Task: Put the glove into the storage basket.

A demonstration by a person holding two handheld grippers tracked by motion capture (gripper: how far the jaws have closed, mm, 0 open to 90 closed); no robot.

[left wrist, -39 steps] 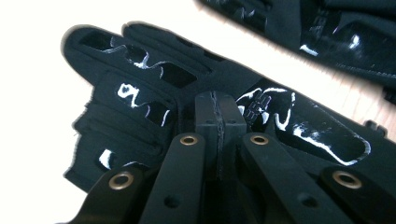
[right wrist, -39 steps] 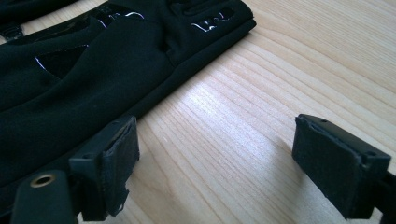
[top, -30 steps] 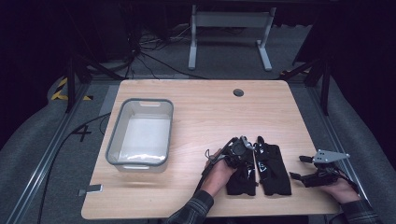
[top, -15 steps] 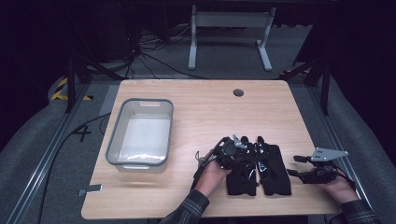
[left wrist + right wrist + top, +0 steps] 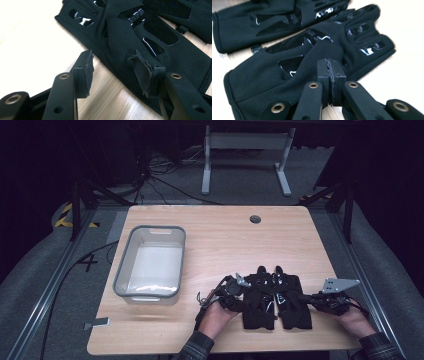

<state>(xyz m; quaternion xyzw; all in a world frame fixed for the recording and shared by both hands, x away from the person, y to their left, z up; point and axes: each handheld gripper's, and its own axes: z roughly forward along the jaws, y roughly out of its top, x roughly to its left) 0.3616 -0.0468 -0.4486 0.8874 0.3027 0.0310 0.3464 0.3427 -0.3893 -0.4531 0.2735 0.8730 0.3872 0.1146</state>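
The two black gloves (image 5: 276,299) lie side by side at the table's (image 5: 220,235) six o'clock edge, the clear bin (image 5: 150,262) at their nine o'clock. The left gripper (image 5: 117,72) has just been opening, its jaws apart beside the left glove (image 5: 140,42), nothing pinched. The right gripper (image 5: 331,72) has just been closing; its jaws are together over the right glove (image 5: 294,70), whether on fabric I cannot tell. It is best to pinch one cloth layer firmly before lifting.

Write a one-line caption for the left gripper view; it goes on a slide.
Left gripper, jaws just opening, at the edge of a black glove lying flat on the wooden table.

Gloves (image 5: 275,301) right of bin (image 5: 150,265)
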